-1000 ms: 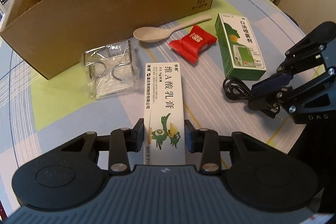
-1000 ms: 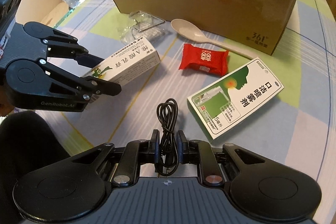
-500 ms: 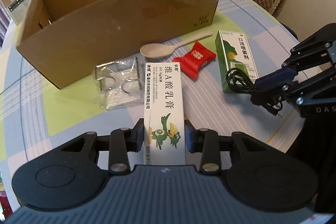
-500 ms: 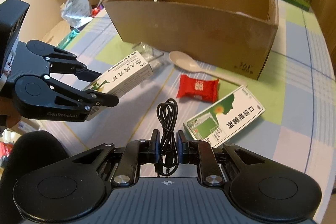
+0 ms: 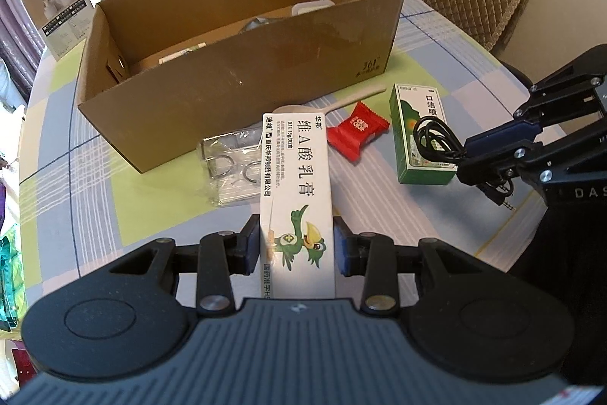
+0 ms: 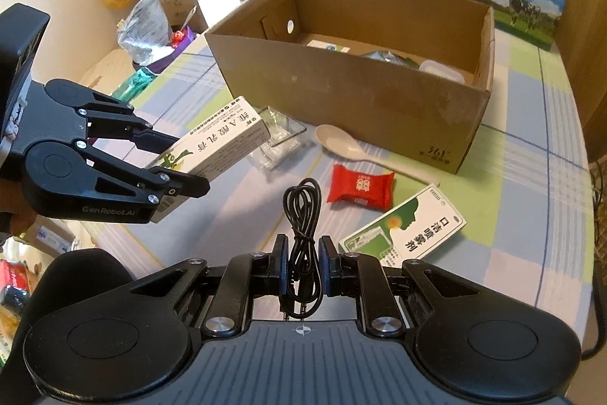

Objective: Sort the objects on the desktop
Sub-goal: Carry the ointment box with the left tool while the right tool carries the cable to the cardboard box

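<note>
Desktop objects are being sorted into the open brown cardboard box point(image 5: 242, 71). Before it, the left gripper point(image 5: 297, 245) clamps a light, stiff white ointment carton point(image 5: 296, 185) across its narrow sides; the right gripper point(image 6: 303, 264) pinches a limp coiled black cable point(image 6: 303, 215) mid-bundle.

The desk point(image 5: 436, 37) wears a cloth checked in pale blue, lime green and white with thin dark lines. The cardboard box point(image 5: 242, 63) is plain brown. The ointment carton point(image 5: 296, 185) is white with black characters and a green bird. The candy wrapper point(image 5: 358, 131) is red with white print. The spray carton point(image 6: 409, 230) is green and white, the spoon point(image 6: 341, 143) cream, the coiled cable point(image 6: 303, 215) black.
</note>
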`<action>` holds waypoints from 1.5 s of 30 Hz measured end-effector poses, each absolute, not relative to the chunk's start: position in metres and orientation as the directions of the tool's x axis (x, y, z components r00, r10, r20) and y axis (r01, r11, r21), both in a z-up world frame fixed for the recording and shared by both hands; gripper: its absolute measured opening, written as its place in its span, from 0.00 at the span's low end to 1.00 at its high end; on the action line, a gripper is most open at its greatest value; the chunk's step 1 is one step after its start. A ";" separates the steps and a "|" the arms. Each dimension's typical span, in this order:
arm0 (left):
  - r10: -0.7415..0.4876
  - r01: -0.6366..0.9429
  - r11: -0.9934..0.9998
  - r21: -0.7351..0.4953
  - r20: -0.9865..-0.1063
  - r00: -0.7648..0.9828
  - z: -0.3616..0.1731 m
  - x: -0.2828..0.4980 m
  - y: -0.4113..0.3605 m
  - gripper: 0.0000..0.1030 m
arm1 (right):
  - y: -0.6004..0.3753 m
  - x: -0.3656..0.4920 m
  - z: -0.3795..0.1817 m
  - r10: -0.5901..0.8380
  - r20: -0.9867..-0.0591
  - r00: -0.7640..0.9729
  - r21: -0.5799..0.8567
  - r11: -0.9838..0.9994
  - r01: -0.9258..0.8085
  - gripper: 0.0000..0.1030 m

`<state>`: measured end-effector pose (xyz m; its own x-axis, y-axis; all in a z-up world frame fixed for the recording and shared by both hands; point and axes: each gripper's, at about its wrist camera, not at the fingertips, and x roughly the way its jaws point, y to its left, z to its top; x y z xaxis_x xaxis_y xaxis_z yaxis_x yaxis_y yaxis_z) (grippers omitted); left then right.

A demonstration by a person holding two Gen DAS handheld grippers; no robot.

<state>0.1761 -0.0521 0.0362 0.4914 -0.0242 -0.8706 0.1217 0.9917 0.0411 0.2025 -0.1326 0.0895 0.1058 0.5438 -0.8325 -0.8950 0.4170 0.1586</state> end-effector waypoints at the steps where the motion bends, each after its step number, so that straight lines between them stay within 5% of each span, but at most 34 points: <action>1: -0.024 0.122 0.992 0.042 -0.869 0.494 0.038 0.175 -0.052 0.32 | -0.133 0.202 0.091 0.544 -0.832 0.109 0.156 0.419 -0.895 0.13; 45: -0.006 0.074 0.996 0.048 -0.804 0.595 0.112 0.286 -0.001 0.32 | -0.052 0.328 0.159 0.606 -0.752 0.260 0.070 0.466 -0.882 0.13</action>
<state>0.2861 -0.0014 0.1119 0.5945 -0.0056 -0.8041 0.0739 0.9961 0.0477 0.3279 -0.0520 0.1591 0.2603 0.6059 -0.7518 -0.8818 0.4663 0.0704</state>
